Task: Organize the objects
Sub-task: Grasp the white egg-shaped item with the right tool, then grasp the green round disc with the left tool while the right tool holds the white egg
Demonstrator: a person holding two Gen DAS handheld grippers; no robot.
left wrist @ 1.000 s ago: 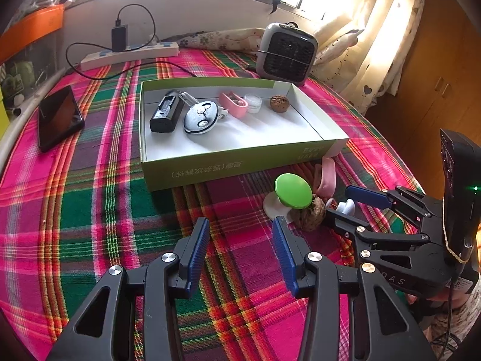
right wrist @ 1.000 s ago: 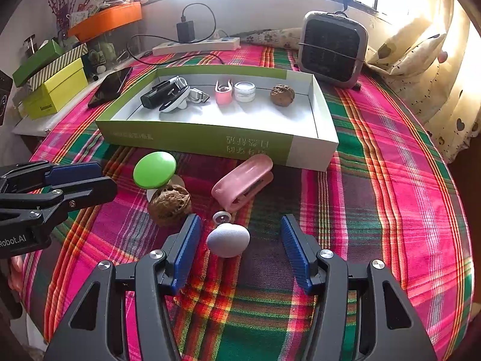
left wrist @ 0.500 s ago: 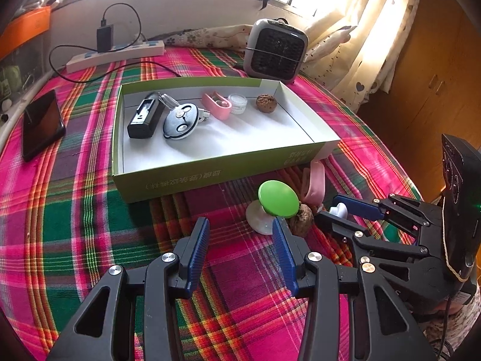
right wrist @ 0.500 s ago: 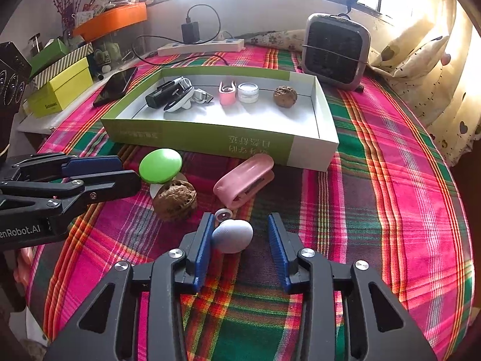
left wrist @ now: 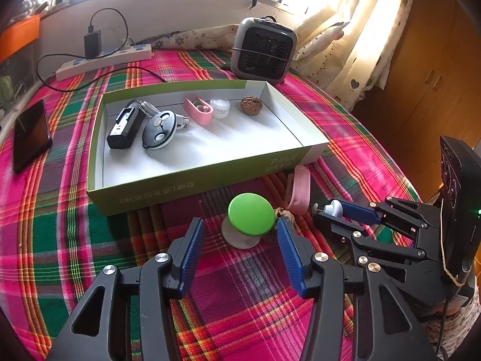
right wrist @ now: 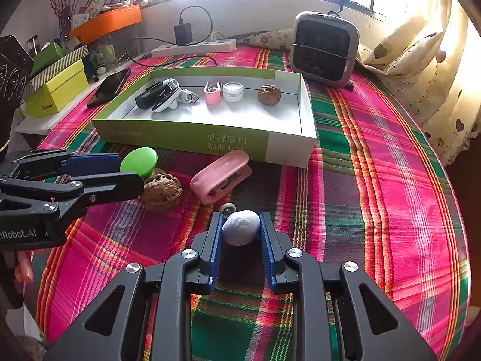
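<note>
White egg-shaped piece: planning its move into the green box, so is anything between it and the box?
Yes. The pink clip lies on the cloth between the white egg-shaped piece, clamped in the right gripper, and the green box, whose front wall must be cleared.

Walnut [right wrist: 161, 191] lies before the box [right wrist: 186, 138].
</note>
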